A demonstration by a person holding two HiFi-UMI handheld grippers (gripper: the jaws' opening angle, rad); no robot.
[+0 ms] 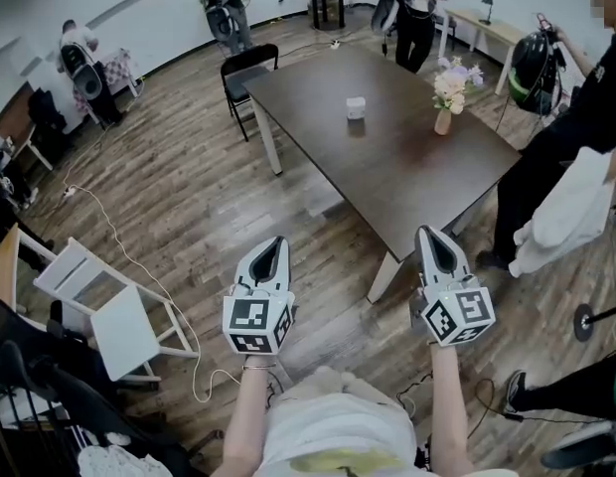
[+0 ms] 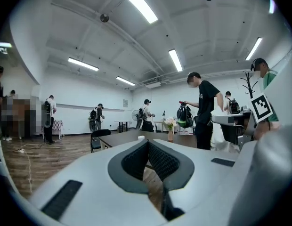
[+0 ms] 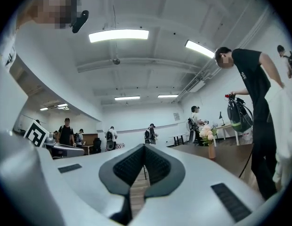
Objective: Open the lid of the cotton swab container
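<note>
A small white cotton swab container (image 1: 356, 108) stands near the middle of the dark brown table (image 1: 387, 157); it also shows as a tiny white box (image 2: 141, 137) in the left gripper view. My left gripper (image 1: 280, 239) is shut and empty, held over the floor well short of the table's near corner. My right gripper (image 1: 424, 231) is shut too, with nothing in it, at the table's near edge. Both point toward the table. In the gripper views the left gripper (image 2: 148, 143) and the right gripper (image 3: 144, 148) have their tips together.
A vase of flowers (image 1: 450, 92) stands on the table's right side. A black chair (image 1: 244, 76) sits at the far left end. A person in black (image 1: 576, 137) stands at the right edge. A white folding chair (image 1: 109, 311) and cables lie at left.
</note>
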